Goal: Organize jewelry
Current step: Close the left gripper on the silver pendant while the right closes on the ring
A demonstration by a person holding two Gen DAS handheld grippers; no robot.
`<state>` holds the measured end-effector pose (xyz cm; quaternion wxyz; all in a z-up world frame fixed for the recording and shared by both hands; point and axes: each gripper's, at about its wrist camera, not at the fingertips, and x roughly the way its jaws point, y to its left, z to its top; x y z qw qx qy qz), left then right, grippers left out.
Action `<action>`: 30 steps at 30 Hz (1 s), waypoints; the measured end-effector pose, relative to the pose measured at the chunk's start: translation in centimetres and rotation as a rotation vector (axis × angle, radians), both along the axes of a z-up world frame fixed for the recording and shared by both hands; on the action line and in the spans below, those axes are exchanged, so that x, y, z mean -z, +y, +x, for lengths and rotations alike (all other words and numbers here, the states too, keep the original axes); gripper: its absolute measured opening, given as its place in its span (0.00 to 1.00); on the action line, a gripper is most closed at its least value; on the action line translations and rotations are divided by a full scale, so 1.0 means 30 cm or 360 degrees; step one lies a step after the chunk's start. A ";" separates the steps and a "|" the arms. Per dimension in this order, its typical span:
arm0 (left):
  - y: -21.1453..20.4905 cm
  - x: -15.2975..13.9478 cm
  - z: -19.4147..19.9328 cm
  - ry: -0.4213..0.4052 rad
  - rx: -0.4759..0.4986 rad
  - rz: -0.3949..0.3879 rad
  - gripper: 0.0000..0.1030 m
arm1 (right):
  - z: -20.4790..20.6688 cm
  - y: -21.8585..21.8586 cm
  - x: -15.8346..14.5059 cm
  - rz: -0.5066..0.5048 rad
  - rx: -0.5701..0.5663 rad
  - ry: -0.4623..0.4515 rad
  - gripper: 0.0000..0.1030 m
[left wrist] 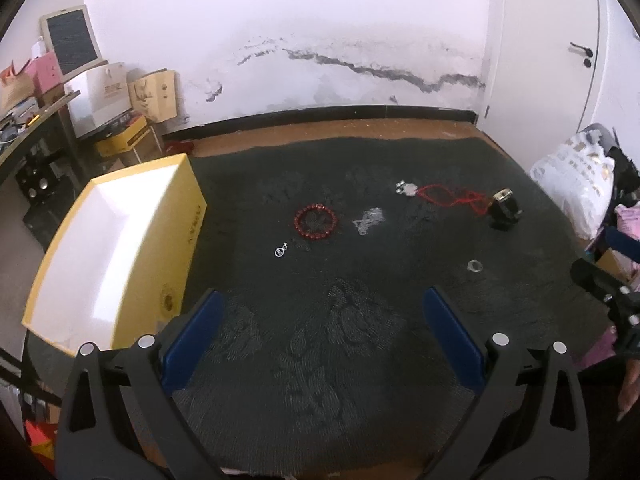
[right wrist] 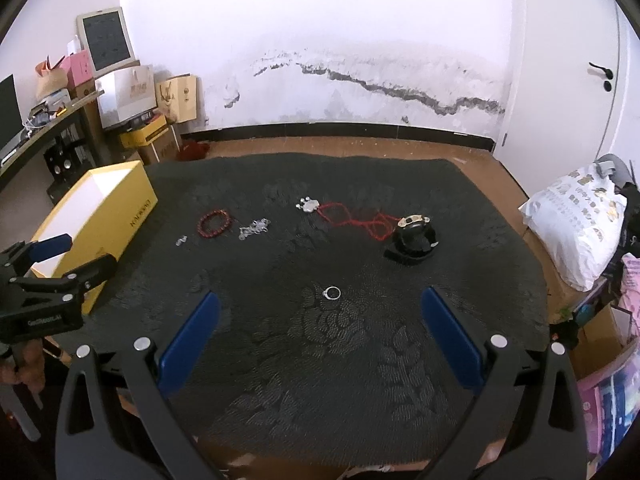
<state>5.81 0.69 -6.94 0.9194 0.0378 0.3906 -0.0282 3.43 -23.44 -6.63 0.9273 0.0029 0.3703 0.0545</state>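
Jewelry lies on a dark cloth (left wrist: 320, 360): a red bead bracelet (left wrist: 316, 221) (right wrist: 214, 223), a silver chain (left wrist: 369, 219) (right wrist: 254, 228), a small silver pendant (left wrist: 280, 251) (right wrist: 181, 240), a red cord necklace with a silver charm (left wrist: 448, 195) (right wrist: 352, 216), a black watch (left wrist: 505, 210) (right wrist: 414, 237) and a silver ring (left wrist: 475, 266) (right wrist: 332, 292). An open yellow box (left wrist: 116, 256) (right wrist: 96, 216) stands at the left. My left gripper (left wrist: 324, 300) (right wrist: 70, 256) is open and empty beside the box. My right gripper (right wrist: 320, 304) (left wrist: 592, 272) is open, just short of the ring.
Boxes, a framed board (right wrist: 106, 38) and a desk (right wrist: 44, 128) crowd the left wall. A white printed bag (right wrist: 576, 220) and pink items sit at the right. Wooden floor (right wrist: 340, 146) borders the cloth before the wall and door (right wrist: 576, 60).
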 end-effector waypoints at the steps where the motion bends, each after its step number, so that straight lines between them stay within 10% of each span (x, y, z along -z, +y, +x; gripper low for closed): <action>1: 0.003 0.021 0.018 -0.0010 -0.0006 0.0004 0.94 | 0.024 -0.005 0.024 -0.0002 -0.0003 0.0008 0.95; 18: 0.108 0.456 0.398 0.0224 -0.0027 -0.0079 0.94 | 0.382 -0.006 0.499 -0.0067 0.0022 0.0311 0.95; 30: 0.098 0.460 0.500 0.0229 0.0060 -0.0029 0.94 | 0.436 -0.001 0.530 -0.0090 -0.0044 0.0319 0.95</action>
